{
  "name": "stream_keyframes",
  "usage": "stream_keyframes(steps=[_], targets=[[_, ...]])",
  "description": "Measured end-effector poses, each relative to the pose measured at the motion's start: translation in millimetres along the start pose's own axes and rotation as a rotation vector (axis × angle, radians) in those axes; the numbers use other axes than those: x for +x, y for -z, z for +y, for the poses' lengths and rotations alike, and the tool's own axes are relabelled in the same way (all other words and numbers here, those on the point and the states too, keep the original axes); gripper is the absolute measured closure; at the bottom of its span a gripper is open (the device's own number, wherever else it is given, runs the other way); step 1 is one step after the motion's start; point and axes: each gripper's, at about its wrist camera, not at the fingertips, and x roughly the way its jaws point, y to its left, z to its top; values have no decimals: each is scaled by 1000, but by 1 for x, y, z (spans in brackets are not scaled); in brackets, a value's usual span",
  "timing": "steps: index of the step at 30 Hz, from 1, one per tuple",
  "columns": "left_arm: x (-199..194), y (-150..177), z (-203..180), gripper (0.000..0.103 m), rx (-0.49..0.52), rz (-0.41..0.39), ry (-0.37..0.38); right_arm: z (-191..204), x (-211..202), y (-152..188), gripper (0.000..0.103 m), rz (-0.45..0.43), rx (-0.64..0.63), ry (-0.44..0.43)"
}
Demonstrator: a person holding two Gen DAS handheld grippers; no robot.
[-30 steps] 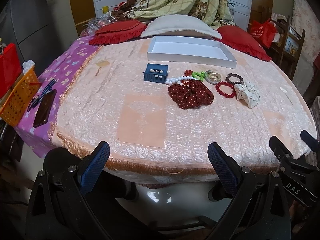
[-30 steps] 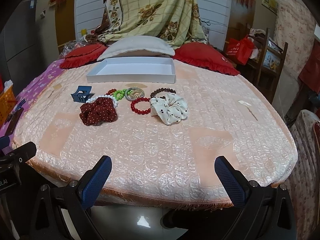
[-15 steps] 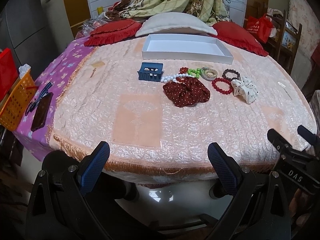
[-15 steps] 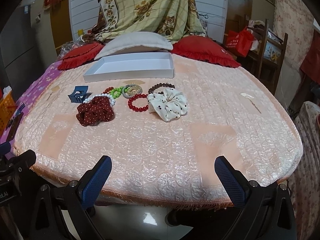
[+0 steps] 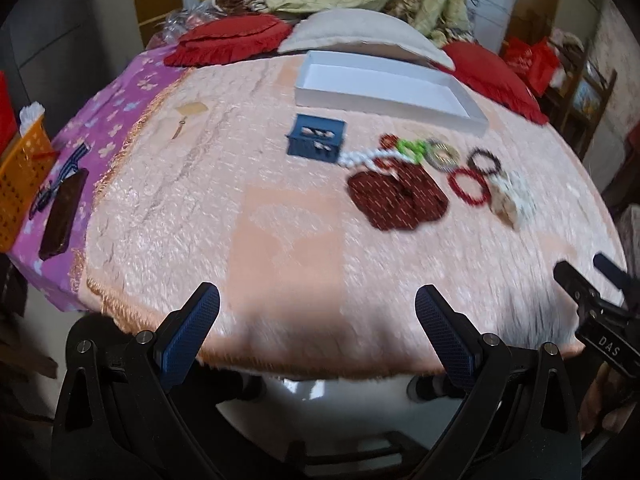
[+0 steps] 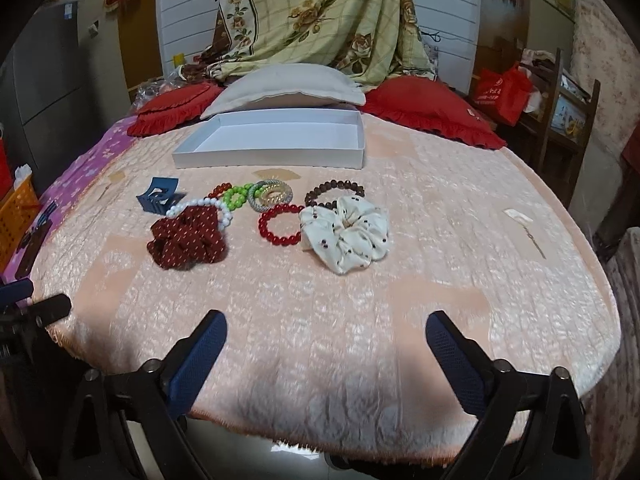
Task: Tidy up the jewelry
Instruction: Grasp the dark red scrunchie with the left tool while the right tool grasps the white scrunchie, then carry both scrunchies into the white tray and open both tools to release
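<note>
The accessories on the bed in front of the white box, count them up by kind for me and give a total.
Bead bracelets: 5, namely white, orange-red, green, red, brown
Scrunchies: 2, maroon and cream
Coiled hair ties: 1
Blue claw clips: 1
Total: 9

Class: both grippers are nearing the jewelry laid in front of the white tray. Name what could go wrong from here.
1. The white pearl bracelet lies partly on the dark red dotted scrunchie; lifting either may drag the other.
2. The green bead bracelet, coiled gold-and-silver hair tie and red bead bracelet crowd together, so wide jaws may catch two.
3. The white cardboard tray looks light; a nudge could shift it.
</note>
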Motion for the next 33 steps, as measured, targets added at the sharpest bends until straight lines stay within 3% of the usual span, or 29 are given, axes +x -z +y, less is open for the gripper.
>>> stream_keyframes(steps=[4,6,8,14,22,24,25,26,27,28,29,30,32,33], targets=[[16,-17,12,4,-21,13,40,-10,19,-11,18,25,27,-66],[25,-26,11,16,-19,29,86,-14,27,-14,19,26,39,-84],[33,-33,6,20,-3,49,118,-18,37,-19,21,27,43,-80],[63,-55,-17,20,23,68,243,-28,61,-33,21,37,50,-70],[105,-67,-47,20,121,101,249,-26,94,-38,21,70,34,-120],[113,-65,-52,20,130,115,246,-24,99,-35,24,73,29,-116],[117,-64,-54,21,132,122,244,-22,102,-34,31,75,23,-109],[120,-62,-56,30,131,123,243,-21,103,-34,38,77,17,-100],[121,-60,-57,54,131,126,239,-20,105,-33,41,77,13,-89],[123,-59,-59,59,141,124,209,-20,106,-32,49,76,10,-83],[121,-58,-61,83,157,105,188,-20,107,-32,60,78,8,-79],[122,-57,-63,90,166,120,197,-20,108,-32,67,82,9,-83],[119,-56,-61,90,146,123,211,-21,108,-31,90,85,18,-94],[116,-56,-59,91,138,125,223,-22,106,-31,92,82,22,-101]])
